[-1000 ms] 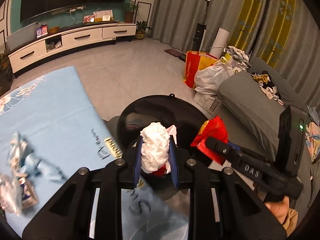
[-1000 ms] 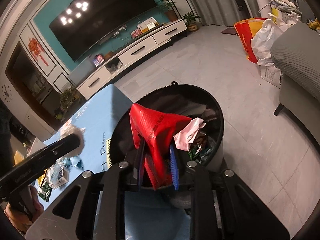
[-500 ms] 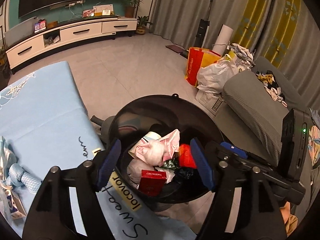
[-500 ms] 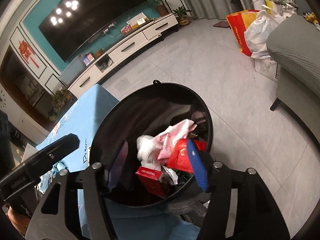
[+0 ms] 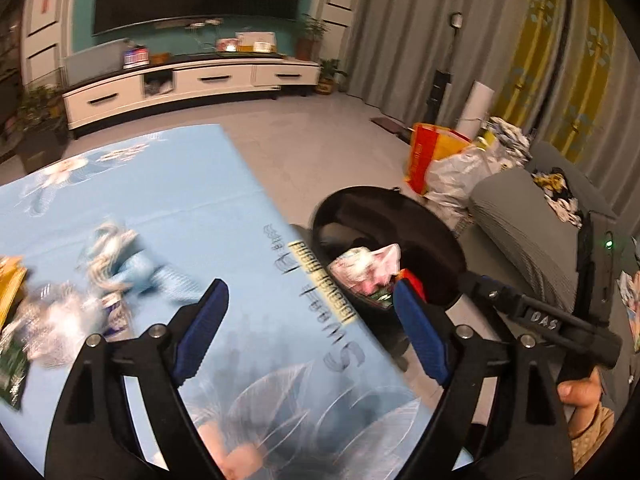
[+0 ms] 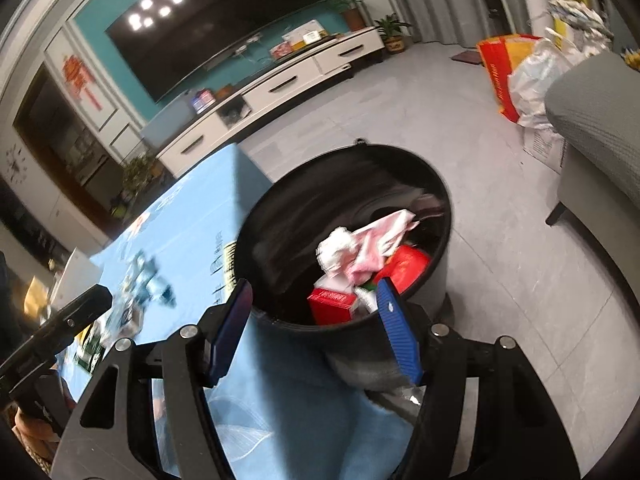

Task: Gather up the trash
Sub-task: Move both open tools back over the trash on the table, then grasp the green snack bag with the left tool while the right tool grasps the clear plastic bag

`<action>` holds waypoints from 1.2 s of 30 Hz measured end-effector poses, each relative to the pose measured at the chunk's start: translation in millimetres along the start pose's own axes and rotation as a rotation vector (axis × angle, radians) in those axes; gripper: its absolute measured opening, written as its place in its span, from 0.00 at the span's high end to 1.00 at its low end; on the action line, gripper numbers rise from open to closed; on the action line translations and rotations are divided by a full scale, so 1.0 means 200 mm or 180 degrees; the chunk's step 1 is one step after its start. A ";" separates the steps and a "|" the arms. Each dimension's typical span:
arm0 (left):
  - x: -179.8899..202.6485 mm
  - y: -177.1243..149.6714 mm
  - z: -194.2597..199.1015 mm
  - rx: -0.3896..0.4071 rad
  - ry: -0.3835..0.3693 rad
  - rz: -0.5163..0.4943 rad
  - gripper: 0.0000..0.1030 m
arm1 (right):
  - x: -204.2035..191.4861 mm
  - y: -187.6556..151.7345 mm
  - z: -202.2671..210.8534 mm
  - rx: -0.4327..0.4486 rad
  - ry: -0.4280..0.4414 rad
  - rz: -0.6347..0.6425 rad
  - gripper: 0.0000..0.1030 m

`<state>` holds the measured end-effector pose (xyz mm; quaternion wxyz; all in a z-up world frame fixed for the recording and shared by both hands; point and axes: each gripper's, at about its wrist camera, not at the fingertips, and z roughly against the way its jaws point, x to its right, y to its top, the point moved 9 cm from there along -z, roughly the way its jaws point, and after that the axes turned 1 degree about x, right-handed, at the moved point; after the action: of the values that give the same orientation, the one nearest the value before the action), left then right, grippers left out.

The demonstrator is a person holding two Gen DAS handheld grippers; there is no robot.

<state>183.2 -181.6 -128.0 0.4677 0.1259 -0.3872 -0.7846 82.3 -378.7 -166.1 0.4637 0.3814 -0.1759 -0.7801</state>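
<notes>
Now both grippers, left (image 5: 310, 330) & right (image 6: 316, 330), gape wide w/ nothing between them, tissue & red wrappers lying in the black bin (image 6: 442, 200) right of the blue-cloth table (image 5: 160, 200), more trash (image 5: 60, 312) waiting far left, prob next.

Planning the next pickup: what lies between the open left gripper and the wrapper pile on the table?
Left wrist view: only bare blue tablecloth between left gripper and wrapper pile.

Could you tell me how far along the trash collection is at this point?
Partly done. The black bin already holds a white tissue wad, pink wrapper and red box. Nothing is in hand: the left claw and right claw are both open and empty. Wrappers still lie on the blue tablecloth.
</notes>
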 end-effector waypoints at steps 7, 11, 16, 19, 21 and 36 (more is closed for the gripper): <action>-0.35 -0.14 0.34 0.0171 0.0379 0.0290 0.17 | -0.28 -0.11 0.04 -0.0144 0.0155 0.0334 0.38; -0.60 -0.24 0.53 0.0280 0.0645 0.0548 0.17 | -0.48 -0.18 0.04 -0.0245 0.0272 0.0567 0.38; -0.96 -0.41 0.74 0.0363 0.1086 0.0881 0.17 | -0.72 -0.29 0.00 -0.0410 0.0439 0.0861 0.38; -1.15 -0.56 0.80 0.0317 0.1240 0.1096 0.16 | -0.87 -0.37 -0.05 -0.0544 0.0608 0.1016 0.38; -1.23 -0.62 0.82 0.0295 0.1272 0.1207 0.16 | -0.99 -0.42 -0.11 -0.0643 0.0698 0.1129 0.38; -1.56 -0.59 0.63 0.0267 0.1198 0.1299 0.16 | -1.45 -0.46 -0.48 -0.0858 0.0938 0.1213 0.38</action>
<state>202.8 171.4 -181.4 0.6740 0.2080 -0.3430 -0.6203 182.7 -75.7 -161.0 0.6692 0.3857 -0.0697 -0.6313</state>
